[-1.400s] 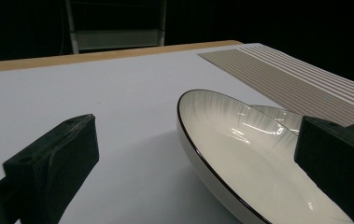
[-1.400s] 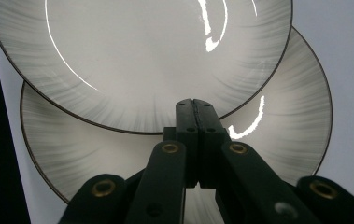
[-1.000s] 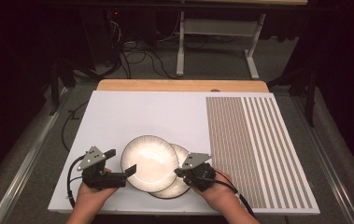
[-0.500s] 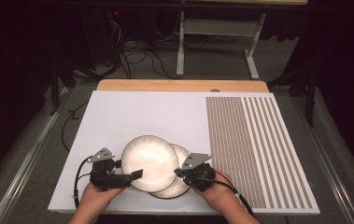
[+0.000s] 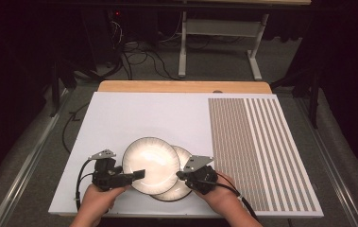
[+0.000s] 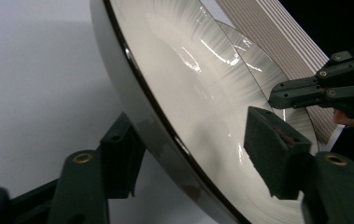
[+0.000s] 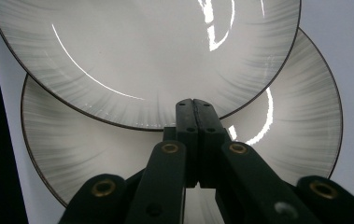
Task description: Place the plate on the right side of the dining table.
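Upper plate [image 5: 150, 164] straddled at its nine-o'clock rim.
Left gripper [image 5: 136, 174] jaws have just been closing, pads not yet pressed; right gripper [image 5: 180, 175] clenched empty over lower plate [image 5: 179, 189].

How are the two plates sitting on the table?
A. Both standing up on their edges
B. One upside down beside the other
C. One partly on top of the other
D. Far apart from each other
C: in the high view the upper plate overlaps the lower plate, covering its left part.

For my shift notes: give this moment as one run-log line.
left gripper: jaws just closing around rim of upper white dark-rimmed ceramic plate | right gripper: shut, empty, over lower matching plate | white board
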A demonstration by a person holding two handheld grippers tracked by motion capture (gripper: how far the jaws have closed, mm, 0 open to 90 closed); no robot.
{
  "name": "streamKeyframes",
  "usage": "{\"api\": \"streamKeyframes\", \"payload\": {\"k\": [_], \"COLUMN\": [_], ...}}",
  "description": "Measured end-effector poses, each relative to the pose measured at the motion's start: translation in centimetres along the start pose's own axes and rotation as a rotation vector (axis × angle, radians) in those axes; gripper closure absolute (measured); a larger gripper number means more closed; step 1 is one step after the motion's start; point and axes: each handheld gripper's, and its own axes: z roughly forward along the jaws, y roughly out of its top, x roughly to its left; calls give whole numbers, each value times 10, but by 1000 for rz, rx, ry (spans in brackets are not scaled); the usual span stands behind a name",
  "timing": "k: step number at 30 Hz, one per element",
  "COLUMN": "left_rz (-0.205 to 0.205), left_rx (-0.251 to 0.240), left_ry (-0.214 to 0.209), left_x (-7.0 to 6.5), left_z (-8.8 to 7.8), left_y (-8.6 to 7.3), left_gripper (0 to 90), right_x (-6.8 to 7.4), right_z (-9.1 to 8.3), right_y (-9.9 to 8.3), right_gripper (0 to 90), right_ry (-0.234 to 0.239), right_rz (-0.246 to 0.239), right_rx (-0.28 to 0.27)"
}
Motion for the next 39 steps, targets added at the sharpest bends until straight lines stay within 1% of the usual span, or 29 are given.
{"api": "streamKeyframes", "payload": {"k": [1, 3, 4, 7, 8, 13, 19, 24, 27, 32, 35, 36, 37, 38, 39], "left_rz": [-5, -6, -12, -41, -44, -71, -70, -77, -82, -96, -86, -86, -90, -89, -87], "left_rx": [12, 11, 10, 12, 12, 16, 15, 16, 11, -5, -14, -19, -23, -28, -33], "left_ry": [2, 4, 2, 4, 5, 10, 31, 31, 25, 6, 5, 2, -2, -6, -8], "left_x": [0, 1, 1, 4, 4, 5, 3, 3, 4, 4, 3, 3, 3, 3, 2], "left_z": [0, 0, 0, -1, -2, -2, -2, -1, -1, -2, -3, -3, -3, -3, -4], "left_y": [0, 0, 0, 1, 2, 3, 4, 4, 4, 2, 2, 2, 2, 2, 2], "left_gripper": [439, 467, 474, 533, 550, 576, 632, 638, 643, 661, 670, 671, 676, 682, 686], "right_x": [0, 0, 0, 0, 0, 0, 1, 1, 1, 1, 0, 0, -1, -2, -2], "right_z": [0, 0, 0, 0, 1, 1, 1, 0, 0, -4, -11, -11, -14, -15, -17], "right_y": [0, 0, 0, 0, 0, 0, 0, 0, 0, 0, 0, -1, -1, -1, -1], "right_gripper": [900, 900, 900, 900, 900, 900, 900, 900, 900, 900, 900, 900, 900, 900, 900], "right_ry": [2, 2, 2, 2, 2, 1, 0, -1, -4, -4, -13, -10, -13, -11, -20], "right_rz": [1, 1, 1, 3, 3, -3, 0, 1, 0, 12, 22, 26, 35, 33, 33], "right_rx": [0, -1, -1, -3, -3, -5, -4, -1, -4, -25, -48, -64, -67, -78, -79]}}
